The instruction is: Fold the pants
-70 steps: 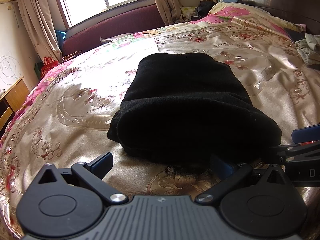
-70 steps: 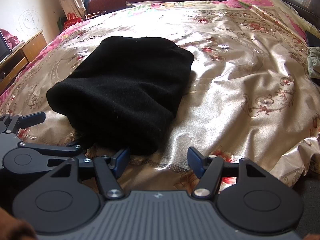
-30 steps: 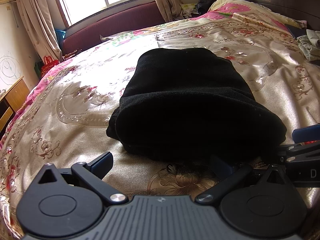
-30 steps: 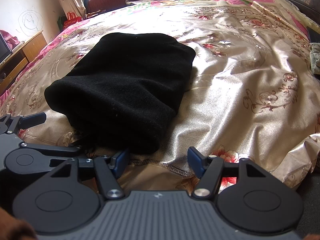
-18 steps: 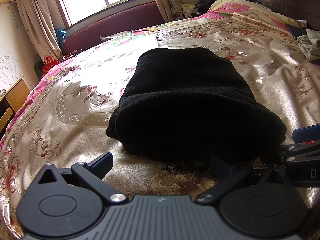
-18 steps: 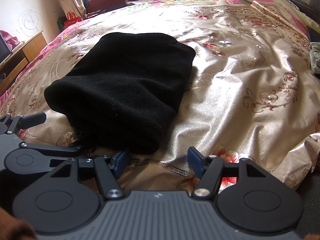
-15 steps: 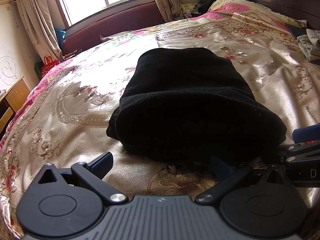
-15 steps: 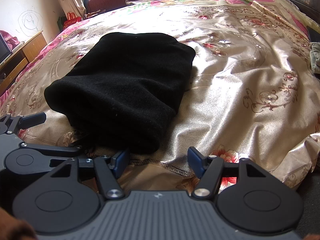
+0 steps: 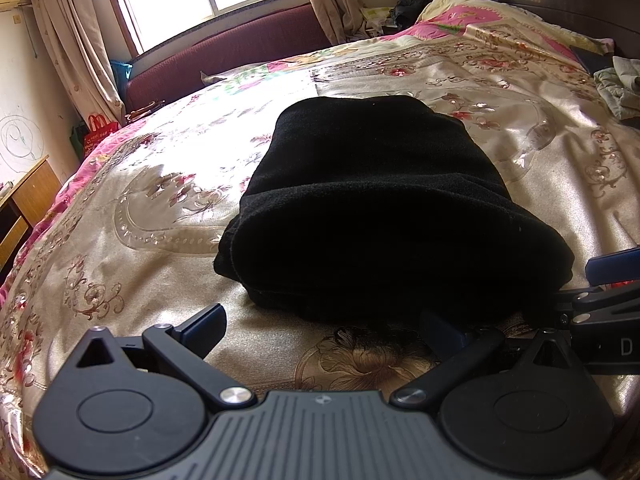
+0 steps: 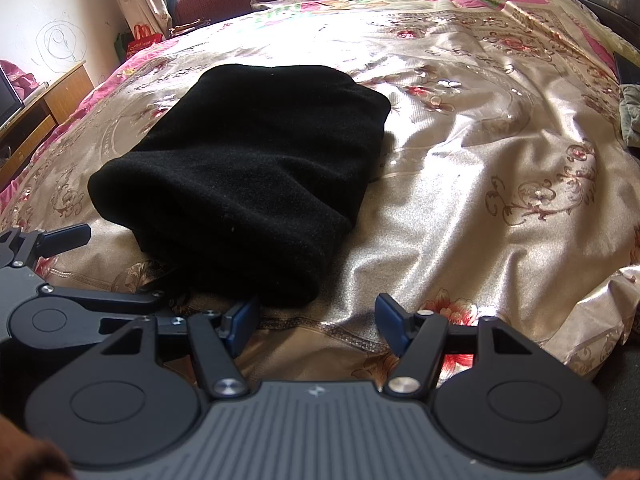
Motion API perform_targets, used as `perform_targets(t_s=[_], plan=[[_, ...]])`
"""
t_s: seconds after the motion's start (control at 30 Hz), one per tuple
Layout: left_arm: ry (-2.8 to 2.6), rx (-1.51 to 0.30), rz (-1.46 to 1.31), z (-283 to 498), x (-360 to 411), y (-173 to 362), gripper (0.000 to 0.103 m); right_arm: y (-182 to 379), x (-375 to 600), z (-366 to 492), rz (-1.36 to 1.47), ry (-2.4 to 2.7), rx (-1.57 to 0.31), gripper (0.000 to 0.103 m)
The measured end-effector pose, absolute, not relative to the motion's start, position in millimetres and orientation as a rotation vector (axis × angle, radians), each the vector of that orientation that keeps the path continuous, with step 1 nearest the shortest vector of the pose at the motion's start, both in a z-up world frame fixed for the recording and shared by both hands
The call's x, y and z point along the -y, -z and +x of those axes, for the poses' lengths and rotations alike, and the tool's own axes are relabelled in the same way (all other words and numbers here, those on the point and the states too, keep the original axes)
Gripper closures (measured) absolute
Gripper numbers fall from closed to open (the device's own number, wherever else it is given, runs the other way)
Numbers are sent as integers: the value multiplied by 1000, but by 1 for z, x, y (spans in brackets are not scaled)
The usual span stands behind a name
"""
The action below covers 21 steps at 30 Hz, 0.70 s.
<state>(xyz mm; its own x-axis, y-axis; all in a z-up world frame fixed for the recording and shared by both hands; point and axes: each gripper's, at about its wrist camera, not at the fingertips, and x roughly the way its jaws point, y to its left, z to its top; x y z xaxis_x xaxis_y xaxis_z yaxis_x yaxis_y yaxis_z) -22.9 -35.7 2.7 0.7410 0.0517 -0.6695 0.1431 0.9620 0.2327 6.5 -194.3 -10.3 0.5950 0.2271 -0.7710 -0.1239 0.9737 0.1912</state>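
Black pants (image 9: pixel 372 208) lie folded into a thick bundle on the gold floral bedspread (image 9: pixel 132 240); they also show in the right wrist view (image 10: pixel 248 176). My left gripper (image 9: pixel 320 326) is open and empty, just in front of the bundle's near edge, with its right finger close under the fabric. My right gripper (image 10: pixel 316 318) is open and empty at the bundle's near right corner. The left gripper shows at the left of the right wrist view (image 10: pixel 52 272).
The bed's near right edge drops off to dark floor (image 10: pixel 624 392). A wooden cabinet (image 9: pixel 28 196) stands at the left. A maroon footboard (image 9: pixel 224 56) and window are at the far end. Loose clothes (image 9: pixel 620 88) lie at the right.
The views barely shift over the last second. Both grippers stay open beside the folded bundle, which has not moved.
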Motion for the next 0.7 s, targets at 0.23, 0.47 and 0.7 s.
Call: perform_targets(t_s=[0.23,0.47,0.7], plan=[[50,-737,281,-23,36,-3,0,10,194,7,122,-204,-912,38],[49,-736,283,-23,35,-2,0,10,194,7,121,-204,-912,38],[47,-734,288,-22,36,-2,0,10,194,7,121,-204,-912,38]])
